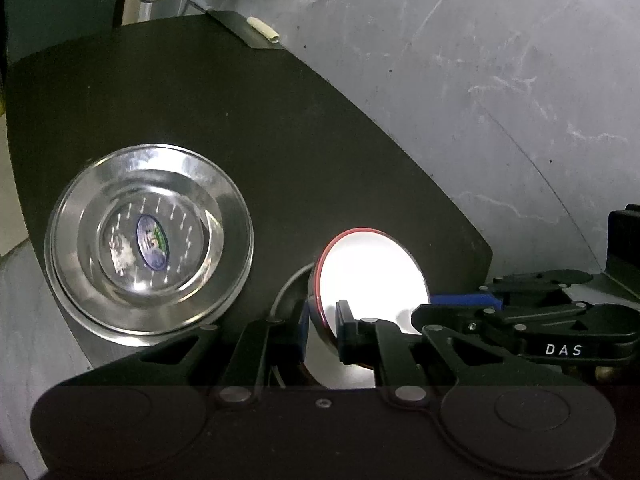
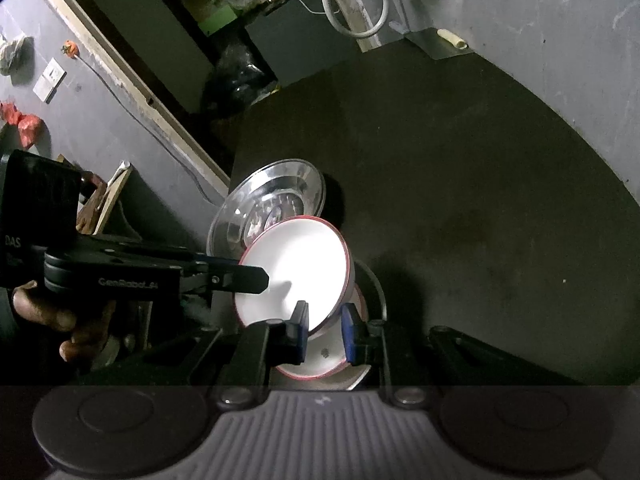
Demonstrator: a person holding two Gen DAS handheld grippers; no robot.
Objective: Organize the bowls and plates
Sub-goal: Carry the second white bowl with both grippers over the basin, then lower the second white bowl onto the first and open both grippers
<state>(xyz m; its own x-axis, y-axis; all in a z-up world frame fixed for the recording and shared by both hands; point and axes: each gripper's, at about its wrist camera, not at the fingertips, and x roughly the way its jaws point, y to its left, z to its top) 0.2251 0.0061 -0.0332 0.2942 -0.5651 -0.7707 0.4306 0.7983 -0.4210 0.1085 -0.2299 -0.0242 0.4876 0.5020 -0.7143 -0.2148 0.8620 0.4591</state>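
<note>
Left wrist view: left gripper point(image 1: 322, 330) fingers clamped on near rim of white red-rimmed bowl point(image 1: 372, 276), tilted above dark counter point(image 1: 240, 128). Bowl interior blown out, no detail. Right gripper point(image 1: 486, 300) enters from right, fingers pinching bowl's far rim, contact partly hidden. Steel plates point(image 1: 148, 240) stacked at left, sticker in centre, count unclear. Right wrist view: fingers point(image 2: 300, 326) straddle rim; second red-rimmed dish point(image 2: 316, 360) beneath, mostly hidden. Steel plates point(image 2: 268, 204) behind bowl, partly covered. Hand point(image 2: 60, 320) on left gripper cut off.
</note>
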